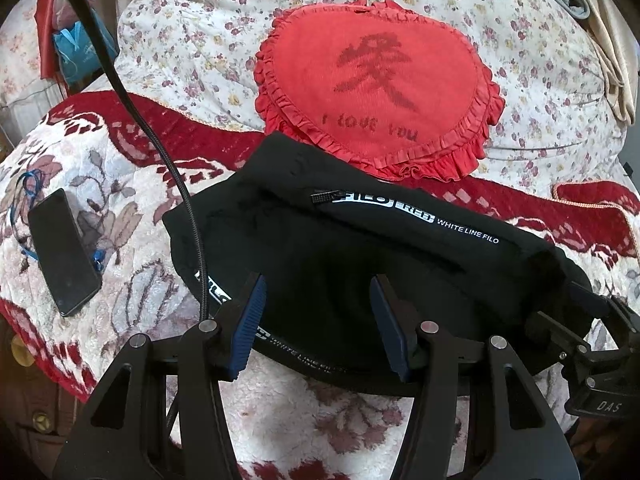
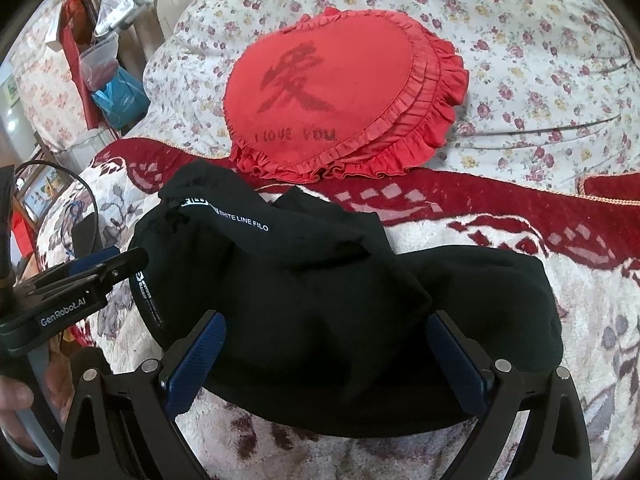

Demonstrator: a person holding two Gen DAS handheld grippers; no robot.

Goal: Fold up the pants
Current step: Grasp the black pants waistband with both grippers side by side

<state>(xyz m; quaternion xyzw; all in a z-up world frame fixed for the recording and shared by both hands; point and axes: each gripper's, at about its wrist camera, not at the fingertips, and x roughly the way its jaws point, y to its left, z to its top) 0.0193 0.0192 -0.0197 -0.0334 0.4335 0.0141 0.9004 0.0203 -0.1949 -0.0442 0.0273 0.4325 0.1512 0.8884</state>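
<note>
The black pants (image 1: 344,248) lie folded into a compact bundle on the bed, white "WHITE LINE FILO" lettering on top. They also show in the right wrist view (image 2: 320,292). My left gripper (image 1: 318,304) is open, its blue pads (image 1: 250,320) spread over the near edge of the bundle, holding nothing. My right gripper (image 2: 326,344) is open wide, pads (image 2: 196,360) either side of the bundle's near edge, empty. The right gripper shows at the right edge of the left wrist view (image 1: 592,320); the left gripper shows at the left of the right wrist view (image 2: 92,272).
A red heart-shaped ruffled cushion (image 1: 376,88) lies just behind the pants on a floral quilt (image 1: 192,40). A black phone (image 1: 62,252) lies to the left on the red-and-cream blanket (image 1: 120,184). A black cable (image 1: 160,160) crosses the left side.
</note>
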